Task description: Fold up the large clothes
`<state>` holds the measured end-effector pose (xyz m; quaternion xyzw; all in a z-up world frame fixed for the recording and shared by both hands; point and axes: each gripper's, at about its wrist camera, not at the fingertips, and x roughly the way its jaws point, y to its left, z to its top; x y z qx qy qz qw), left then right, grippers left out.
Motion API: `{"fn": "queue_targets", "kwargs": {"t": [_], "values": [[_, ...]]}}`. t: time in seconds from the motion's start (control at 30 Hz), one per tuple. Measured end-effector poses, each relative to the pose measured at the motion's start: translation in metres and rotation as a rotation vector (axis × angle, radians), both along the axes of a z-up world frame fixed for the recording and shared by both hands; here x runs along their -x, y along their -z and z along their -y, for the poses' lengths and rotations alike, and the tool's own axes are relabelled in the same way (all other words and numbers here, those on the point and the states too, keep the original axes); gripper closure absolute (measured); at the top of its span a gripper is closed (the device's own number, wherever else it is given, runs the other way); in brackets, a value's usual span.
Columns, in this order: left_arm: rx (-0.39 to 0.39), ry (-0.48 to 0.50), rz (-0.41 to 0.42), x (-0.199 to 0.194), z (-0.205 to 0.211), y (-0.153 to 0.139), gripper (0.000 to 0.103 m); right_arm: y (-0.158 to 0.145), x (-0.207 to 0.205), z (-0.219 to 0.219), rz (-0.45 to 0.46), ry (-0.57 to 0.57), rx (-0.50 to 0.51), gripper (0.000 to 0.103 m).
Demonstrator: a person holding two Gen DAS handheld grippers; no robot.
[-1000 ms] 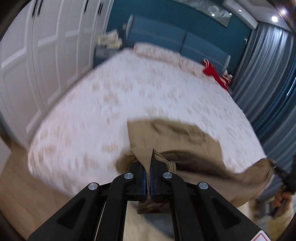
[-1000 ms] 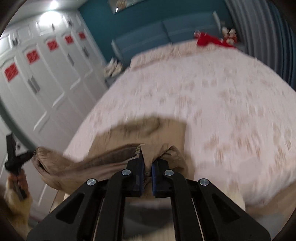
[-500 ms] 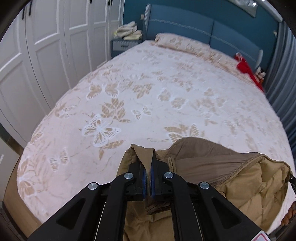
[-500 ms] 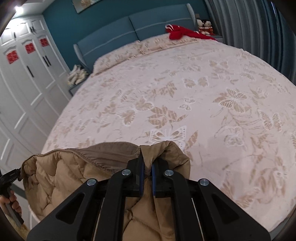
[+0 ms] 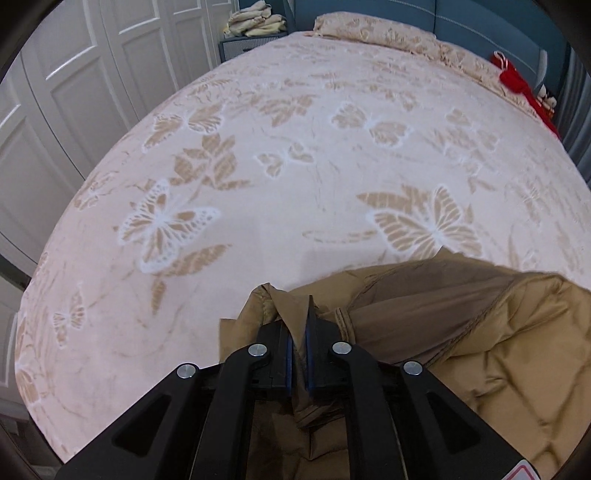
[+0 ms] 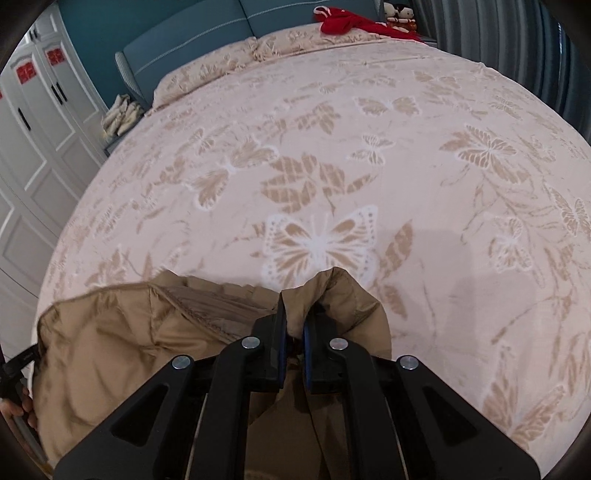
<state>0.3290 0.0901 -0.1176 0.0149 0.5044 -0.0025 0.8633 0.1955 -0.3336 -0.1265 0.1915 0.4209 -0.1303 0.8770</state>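
A tan quilted jacket [image 5: 517,350] lies bunched at the near edge of the butterfly-patterned bed [image 5: 295,166]. My left gripper [image 5: 297,306] has a fold of the jacket's edge between its pads, and its jaws are opening. In the right wrist view the same jacket [image 6: 110,350] spreads to the left, and my right gripper [image 6: 295,306] is shut on a bunched corner of it. The jacket's lower part is hidden under both grippers. The other gripper's tip and a hand [image 6: 14,373] show at the far left edge of the right wrist view.
The bedspread [image 6: 332,166] stretches bare beyond the jacket up to the pillows. A red garment [image 6: 351,22] and soft toys [image 6: 399,16] lie at the head. White wardrobe doors [image 5: 74,92] and a nightstand with folded cloth [image 5: 255,26] stand left; grey curtains [image 6: 498,44] hang right.
Both grippers have come forward and down over the bed with the jacket, which now rests on the bedspread's near edge. The gap between the left pads has widened.
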Motion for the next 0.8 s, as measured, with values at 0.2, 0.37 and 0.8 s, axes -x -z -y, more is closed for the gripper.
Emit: {"fn": "queue_targets", "kwargs": {"t": [0.2, 0.37, 0.8], "values": [[0.006, -0.001, 0.009, -0.005, 0.003, 0.019, 0.092, 0.022, -0.006, -0.003, -0.022, 0.001, 0.025, 0.097], [0.014, -0.004, 0.018, -0.005, 0.003, 0.022, 0.092, 0.026, -0.006, -0.001, -0.01, -0.002, 0.003, 0.094], [-0.152, -0.082, 0.38, 0.058, -0.06, -0.115, 0.016, -0.072, 0.091, 0.004, 0.202, -0.009, -0.015, 0.055]]}}
